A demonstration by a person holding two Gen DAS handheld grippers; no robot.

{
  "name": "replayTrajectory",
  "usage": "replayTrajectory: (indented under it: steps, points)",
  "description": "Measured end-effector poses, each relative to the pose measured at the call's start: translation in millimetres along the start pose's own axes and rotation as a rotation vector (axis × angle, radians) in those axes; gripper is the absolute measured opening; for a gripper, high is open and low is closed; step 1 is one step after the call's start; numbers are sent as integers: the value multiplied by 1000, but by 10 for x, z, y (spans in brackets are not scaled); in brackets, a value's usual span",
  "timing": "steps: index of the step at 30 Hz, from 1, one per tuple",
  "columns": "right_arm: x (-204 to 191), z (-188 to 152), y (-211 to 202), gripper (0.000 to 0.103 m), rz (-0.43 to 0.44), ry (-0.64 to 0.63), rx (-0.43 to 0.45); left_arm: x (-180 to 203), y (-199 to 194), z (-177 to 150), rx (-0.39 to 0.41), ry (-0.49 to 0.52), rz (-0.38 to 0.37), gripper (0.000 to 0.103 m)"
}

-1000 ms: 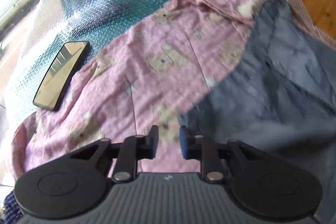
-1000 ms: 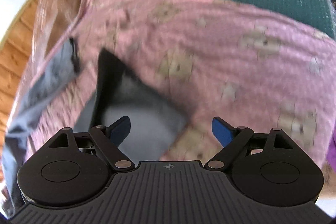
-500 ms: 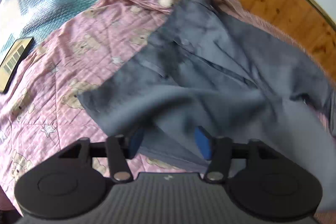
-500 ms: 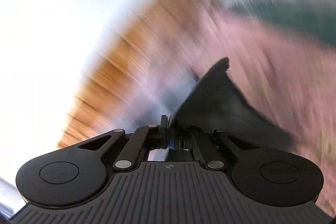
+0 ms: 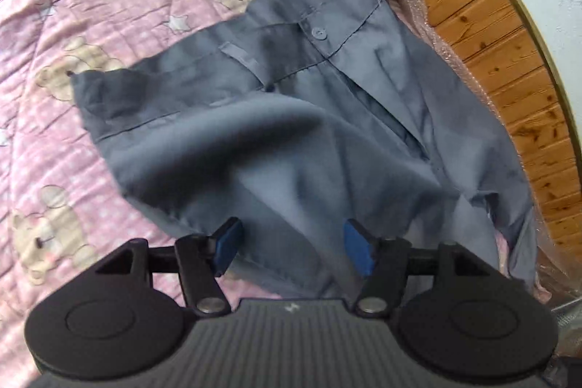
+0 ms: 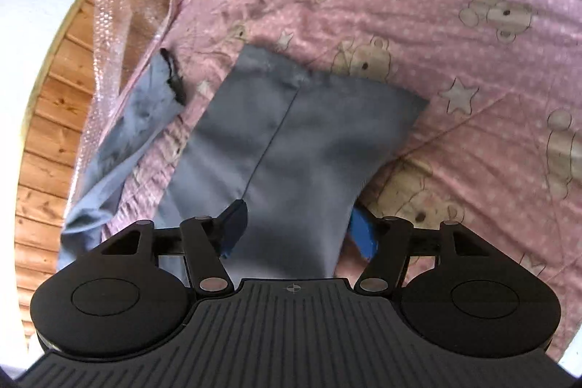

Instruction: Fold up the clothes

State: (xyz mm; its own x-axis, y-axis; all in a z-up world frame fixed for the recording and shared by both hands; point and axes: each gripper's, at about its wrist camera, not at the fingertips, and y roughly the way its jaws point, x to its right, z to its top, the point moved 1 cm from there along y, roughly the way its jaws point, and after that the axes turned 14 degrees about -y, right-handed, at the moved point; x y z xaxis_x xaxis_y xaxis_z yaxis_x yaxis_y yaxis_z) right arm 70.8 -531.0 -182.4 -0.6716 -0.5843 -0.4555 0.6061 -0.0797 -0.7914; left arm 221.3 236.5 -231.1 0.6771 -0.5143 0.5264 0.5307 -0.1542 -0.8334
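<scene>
Both fingers' jaws have just been opening over the grey cotton trousers on our pink bear-print quilt: left gripper near the waistband at one o'clock, right gripper astride a leg, pads apart, apparently releasing a fold.

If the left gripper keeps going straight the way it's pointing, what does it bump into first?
Probably the grey trousers. The left gripper points down at them, jaws open, with a puffed-up fold of the cloth right ahead. The pink teddy-bear blanket lies underneath. How near the fold is, the picture does not show.
</scene>
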Motion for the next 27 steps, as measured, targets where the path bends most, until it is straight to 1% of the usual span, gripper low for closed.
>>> replayTrajectory:
  steps: [2, 3, 4, 5, 6, 7, 8, 9, 10, 11, 12, 14, 15, 17, 19, 20, 22, 23, 24, 25, 26, 27]
  points:
    - [76, -10, 58, 73, -5, -2, 7, 52, 87, 23, 29, -12, 8, 57]
    - [117, -19, 81, 73, -14, -1, 9, 81, 128, 44, 43, -20, 14, 38]
    - [152, -10, 117, 77, -20, 0, 14, 129, 158, 83, 49, -17, 19, 4]
    - [152, 24, 149, 80, -13, -6, 32, 178, 184, 125, 55, -16, 24, 2]
    - [141, 65, 180, 79, -2, -15, 54, 239, 179, 179, 65, -20, 29, 1]
    - [107, 151, 241, 72, -1, -39, 49, 330, 137, 243, 86, -18, 15, 1]
    - [62, 241, 293, 58, -5, -68, 40, 463, 44, 326, 112, -7, -19, 1]
    - [14, 328, 350, 17, -4, -94, 24, 595, -50, 409, 137, 4, -53, 1]
    - [-54, 422, 366, 3, 11, -106, 22, 729, -154, 493, 162, 15, -91, 1]
    - [-128, 519, 367, 0, 31, -114, 24, 871, -330, 586, 183, 21, -154, 1]
    - [-273, 634, 271, 0, 75, -139, 64, 1007, -565, 651, 218, 50, -219, 1]
    - [-532, 816, -126, 0, 181, -148, 177, 1154, -1113, 685, 311, 150, -325, 1]
    - [-655, 902, -335, 0, 235, -149, 235, 1072, -1339, 657, 346, 184, -374, 1]
    - [-760, 966, -720, 0, 288, -174, 316, 772, -1604, 560, 377, 243, -393, 1]
    - [-681, 931, -833, 0, 283, -197, 308, 364, -1405, 416, 269, 246, -294, 1]
    - [-586, 861, -746, 0, 245, -211, 265, 159, -1289, 339, 214, 245, -240, 1]
    - [-358, 669, -431, 0, 135, -242, 144, -248, -840, 124, 104, 217, -70, 2]
    - [-208, 550, -213, 0, 70, -236, 70, -409, -655, 26, 68, 190, -4, 2]
    - [-30, 423, 7, 0, 14, -201, -9, -515, -552, -59, 54, 168, 33, 4]
    - [98, 331, 125, 2, -24, -161, -46, -615, -464, -138, 44, 148, 68, 6]
    - [206, 251, 208, 4, -58, -123, -69, -672, -475, -180, 58, 133, 84, 10]
    - [253, 199, 221, 4, -66, -101, -63, -723, -491, -216, 73, 120, 99, 21]
